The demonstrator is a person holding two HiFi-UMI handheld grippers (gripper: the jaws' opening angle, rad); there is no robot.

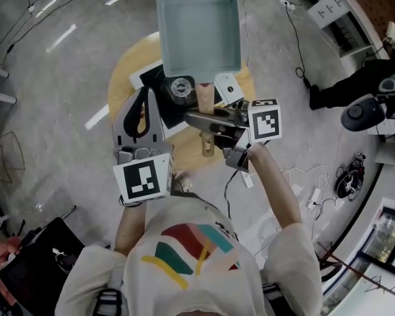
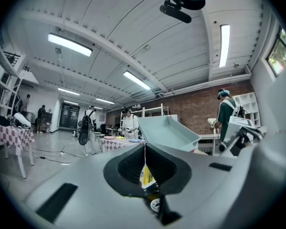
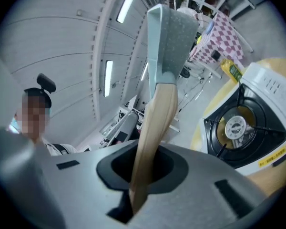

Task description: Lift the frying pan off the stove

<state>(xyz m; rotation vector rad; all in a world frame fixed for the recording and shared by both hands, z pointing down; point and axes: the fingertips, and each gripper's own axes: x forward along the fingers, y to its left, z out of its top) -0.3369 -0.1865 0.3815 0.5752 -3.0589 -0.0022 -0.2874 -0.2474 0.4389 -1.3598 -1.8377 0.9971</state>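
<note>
A square pale-teal frying pan (image 1: 197, 31) hangs in the air above the portable gas stove (image 1: 179, 89), well apart from its burner (image 3: 236, 124). My right gripper (image 1: 207, 120) is shut on the pan's wooden handle (image 3: 155, 123), which runs up between the jaws to the pan (image 3: 170, 35). My left gripper (image 1: 147, 94) is beside the stove on the left, pointing away from me, shut with nothing in it. In the left gripper view its jaws meet in a thin line (image 2: 144, 152), with the raised pan (image 2: 168, 132) beyond them.
The stove stands on a small round wooden table (image 1: 125, 78). A yellow bottle (image 3: 231, 70) stands behind the stove. Cables lie across the floor (image 1: 299, 51). Other people and tables with checked cloths (image 2: 115, 141) are farther off in the room.
</note>
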